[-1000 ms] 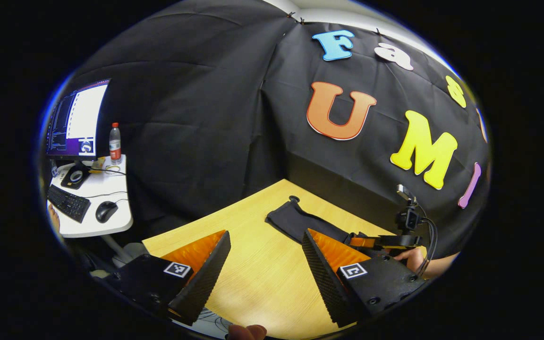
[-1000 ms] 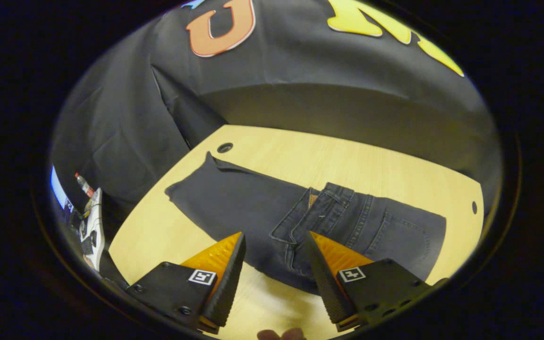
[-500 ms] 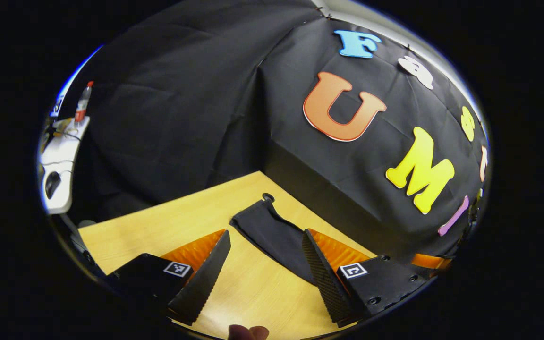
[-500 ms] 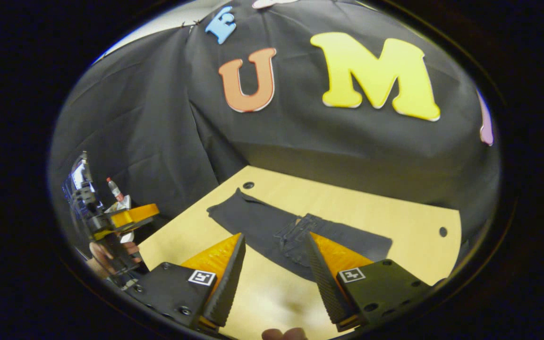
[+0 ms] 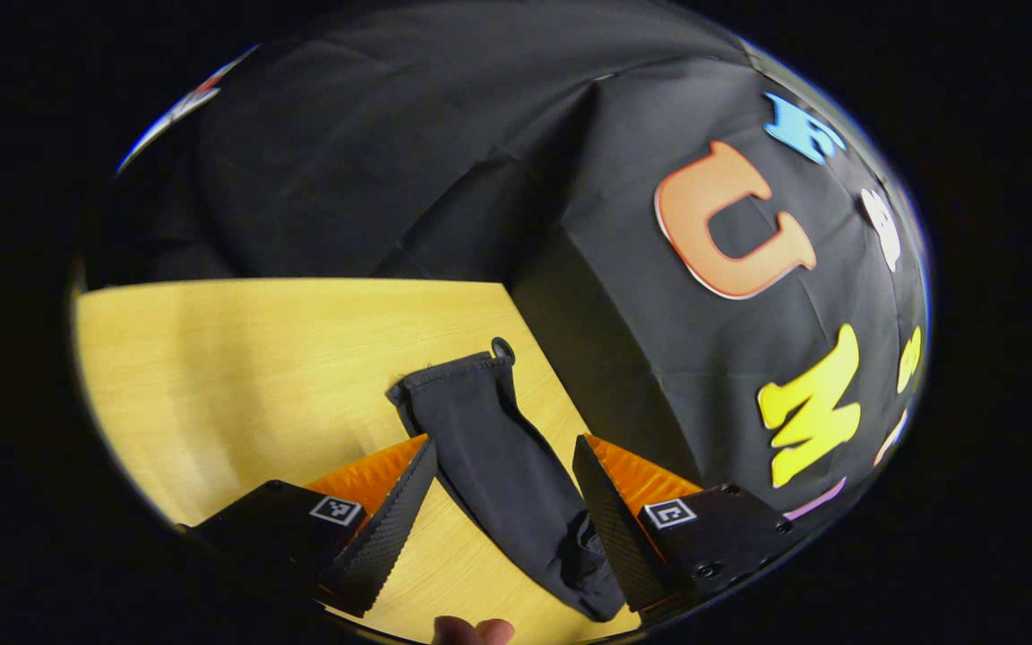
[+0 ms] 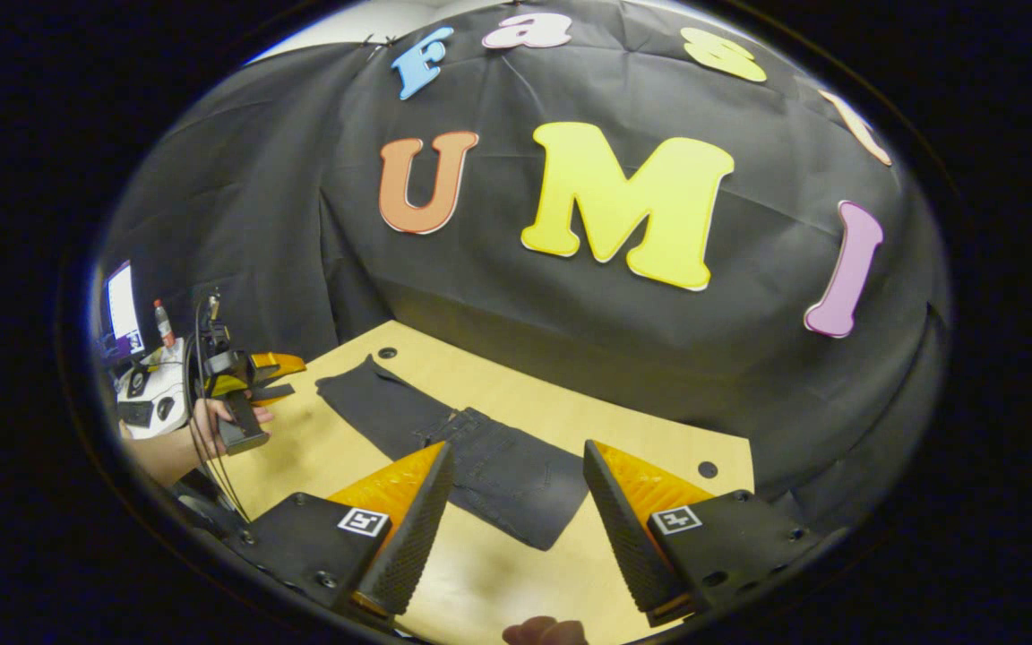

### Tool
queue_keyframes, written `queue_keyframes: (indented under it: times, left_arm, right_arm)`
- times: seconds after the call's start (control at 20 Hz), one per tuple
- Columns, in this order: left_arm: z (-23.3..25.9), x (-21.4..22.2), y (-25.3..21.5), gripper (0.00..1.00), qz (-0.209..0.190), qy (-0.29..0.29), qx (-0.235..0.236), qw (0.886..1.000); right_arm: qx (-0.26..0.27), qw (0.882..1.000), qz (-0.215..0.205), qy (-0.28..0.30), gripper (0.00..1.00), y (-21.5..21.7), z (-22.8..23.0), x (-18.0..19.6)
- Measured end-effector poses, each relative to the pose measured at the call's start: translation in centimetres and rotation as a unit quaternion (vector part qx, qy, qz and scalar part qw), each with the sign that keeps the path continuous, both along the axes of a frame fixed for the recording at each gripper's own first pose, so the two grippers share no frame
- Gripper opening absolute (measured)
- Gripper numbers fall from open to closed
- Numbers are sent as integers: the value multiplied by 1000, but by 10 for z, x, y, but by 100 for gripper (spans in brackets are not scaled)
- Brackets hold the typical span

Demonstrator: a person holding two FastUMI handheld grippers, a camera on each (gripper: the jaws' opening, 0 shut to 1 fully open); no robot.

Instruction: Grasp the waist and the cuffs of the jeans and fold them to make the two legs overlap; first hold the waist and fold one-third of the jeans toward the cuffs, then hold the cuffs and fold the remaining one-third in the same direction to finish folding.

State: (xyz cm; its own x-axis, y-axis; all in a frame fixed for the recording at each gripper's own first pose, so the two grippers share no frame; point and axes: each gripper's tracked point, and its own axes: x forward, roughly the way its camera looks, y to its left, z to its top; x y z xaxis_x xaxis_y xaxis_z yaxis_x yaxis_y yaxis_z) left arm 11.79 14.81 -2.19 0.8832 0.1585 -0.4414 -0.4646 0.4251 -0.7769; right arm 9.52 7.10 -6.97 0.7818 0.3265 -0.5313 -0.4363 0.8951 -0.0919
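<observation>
Already the dark jeans are lying on the wooden table with legs overlapped and the waist third folded over toward the cuffs; the cuff fold is remaining. The left gripper is hanging spread and empty over the cuff end, cuffs at twelve o'clock of its fingers. The right gripper is hovering agape, holding nothing, the folded waist at twelve o'clock. Compared with a second ago, the right one is pulling back from the jeans while the left is swinging onto the leg.

Jeans flat on table; cuffs near table hole.
</observation>
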Motion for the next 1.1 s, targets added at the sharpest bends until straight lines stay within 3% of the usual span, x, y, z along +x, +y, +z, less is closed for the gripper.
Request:
queue_keyframes:
  times: [0.55,0.75,0.85,0.9,1.0,1.05,1.1]
  left_arm:
    - [-76,36,31,98,41,35,-124,991]
    - [-75,45,32,96,43,17,-162,986]
    - [-76,55,36,95,48,6,-176,983]
    - [-76,60,36,100,47,3,-180,983]
    - [-77,65,35,94,42,-4,-179,983]
    - [-78,66,36,100,40,-7,-177,983]
    - [-81,68,35,93,37,-4,-176,984]
  right_arm:
    - [-20,999,-38,25,91,-30,-16,-5]
    - [-14,998,-47,33,91,-37,-21,-5]
    - [-10,998,-53,38,88,-39,-25,-5]
    - [-9,998,-57,38,88,-40,-25,-4]
    - [-8,997,-64,40,91,-44,-27,-5]
    - [-8,997,-67,41,88,-46,-27,-7]
    - [-10,997,-70,41,91,-48,-27,-8]
